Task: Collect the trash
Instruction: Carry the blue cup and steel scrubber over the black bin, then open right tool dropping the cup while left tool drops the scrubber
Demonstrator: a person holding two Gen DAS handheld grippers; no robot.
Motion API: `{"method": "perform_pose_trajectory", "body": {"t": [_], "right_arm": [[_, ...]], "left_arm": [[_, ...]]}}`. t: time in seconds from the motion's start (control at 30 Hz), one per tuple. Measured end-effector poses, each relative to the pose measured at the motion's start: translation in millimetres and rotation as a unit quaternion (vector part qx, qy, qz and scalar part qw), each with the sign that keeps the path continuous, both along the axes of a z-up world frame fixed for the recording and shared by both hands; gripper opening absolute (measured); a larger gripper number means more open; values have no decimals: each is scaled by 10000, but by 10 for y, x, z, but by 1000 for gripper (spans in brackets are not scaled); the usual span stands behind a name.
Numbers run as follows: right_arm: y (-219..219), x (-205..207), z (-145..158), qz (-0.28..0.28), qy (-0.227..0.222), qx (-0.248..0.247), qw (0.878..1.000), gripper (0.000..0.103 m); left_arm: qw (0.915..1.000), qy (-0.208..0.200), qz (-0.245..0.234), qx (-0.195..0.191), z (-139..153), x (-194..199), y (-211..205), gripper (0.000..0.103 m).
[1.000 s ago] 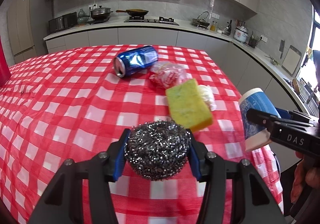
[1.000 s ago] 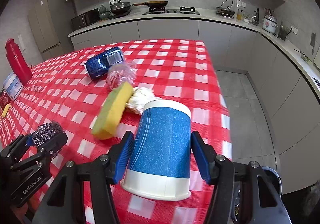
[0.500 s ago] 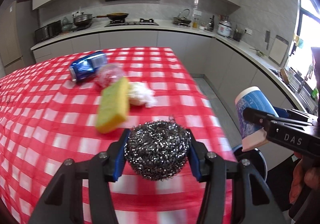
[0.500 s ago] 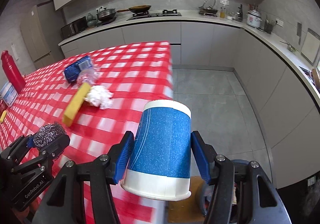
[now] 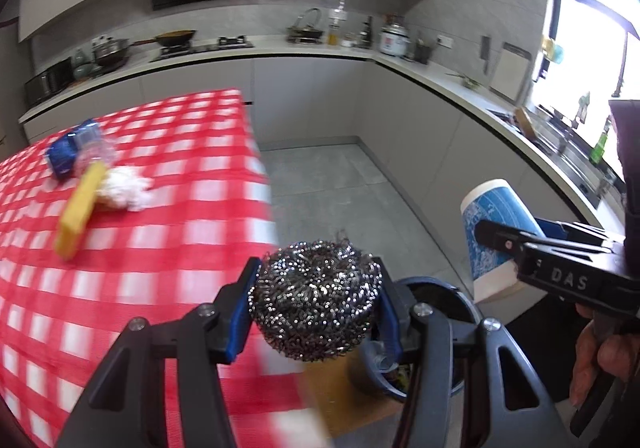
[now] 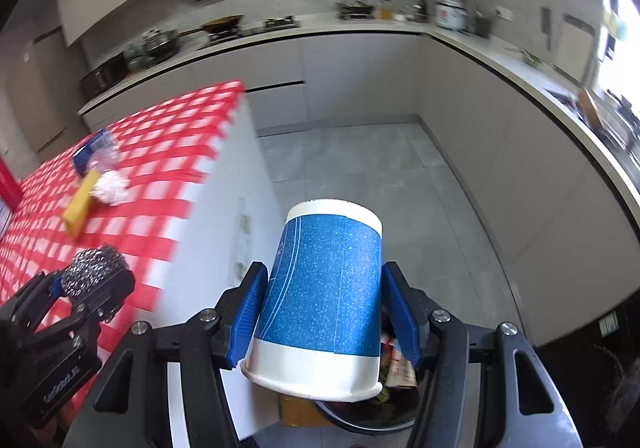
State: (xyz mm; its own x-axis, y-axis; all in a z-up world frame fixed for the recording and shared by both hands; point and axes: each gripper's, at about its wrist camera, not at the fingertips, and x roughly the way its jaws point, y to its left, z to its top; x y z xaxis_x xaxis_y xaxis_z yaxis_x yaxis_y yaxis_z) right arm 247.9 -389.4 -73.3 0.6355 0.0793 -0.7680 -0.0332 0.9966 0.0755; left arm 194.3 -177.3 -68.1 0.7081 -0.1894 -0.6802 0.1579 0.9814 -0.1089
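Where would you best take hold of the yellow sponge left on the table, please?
Grip the sponge across its thin faces near the middle, coming from above. It seems to stand on a long edge, leaning against the white wad, so the narrow width faces up and fits between open fingers. Both grippers are full now.

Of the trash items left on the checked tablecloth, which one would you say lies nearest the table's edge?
The crumpled white tissue lies nearest the edge; the yellow sponge, the plastic wrapper and the blue can all sit further in.
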Motion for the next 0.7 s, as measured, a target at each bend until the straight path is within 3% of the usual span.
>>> {"method": "perform_pose_trajectory", "body": {"t": [0.3,0.5,0.7], "right_arm": [[-851,-91,-418,-308,314,12,9990,61],[-1015,125,-888,-107,787,-53,9968,65],[-1318,157,-1048,-294,704,212,9969,65]], "left_arm": [[9993,196,-298,-110,-223,16,-759,54],[9992,364,-143,-5,-418,43,-897,54],[9984,561,76,9,-723,83,-1064,54]]}}
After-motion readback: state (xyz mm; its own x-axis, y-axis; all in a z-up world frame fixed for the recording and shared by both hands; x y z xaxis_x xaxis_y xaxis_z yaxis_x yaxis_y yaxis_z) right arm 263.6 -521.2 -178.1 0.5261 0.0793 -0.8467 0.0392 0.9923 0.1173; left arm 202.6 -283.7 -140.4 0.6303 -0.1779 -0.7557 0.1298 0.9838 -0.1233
